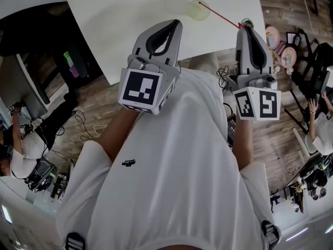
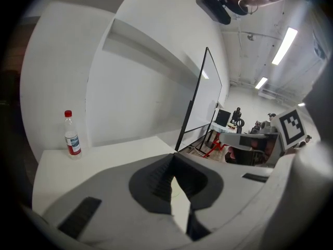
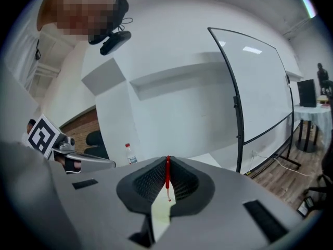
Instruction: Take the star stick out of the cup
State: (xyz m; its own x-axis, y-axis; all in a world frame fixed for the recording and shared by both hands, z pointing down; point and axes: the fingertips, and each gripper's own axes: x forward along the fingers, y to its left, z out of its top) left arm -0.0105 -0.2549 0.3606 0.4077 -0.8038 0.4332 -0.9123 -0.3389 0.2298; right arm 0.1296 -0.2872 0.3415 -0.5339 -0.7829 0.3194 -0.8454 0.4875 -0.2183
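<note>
A pale yellow-green cup (image 1: 198,10) stands on the white table (image 1: 119,14) near its far edge. A thin red stick (image 1: 221,15) runs from over the cup's rim to my right gripper (image 1: 244,24), which is shut on its near end. In the right gripper view the red stick (image 3: 167,175) stands pinched between the fingertips. The star end is not visible, and I cannot tell whether the far end is still inside the cup. My left gripper (image 1: 175,24) hovers over the table's near edge, left of the cup, shut with nothing in it.
A plastic bottle with a red cap (image 2: 72,135) stands at the back of the table by the wall. A whiteboard on a stand (image 3: 250,87) is to the right. People sit at desks (image 1: 317,124) beside the table.
</note>
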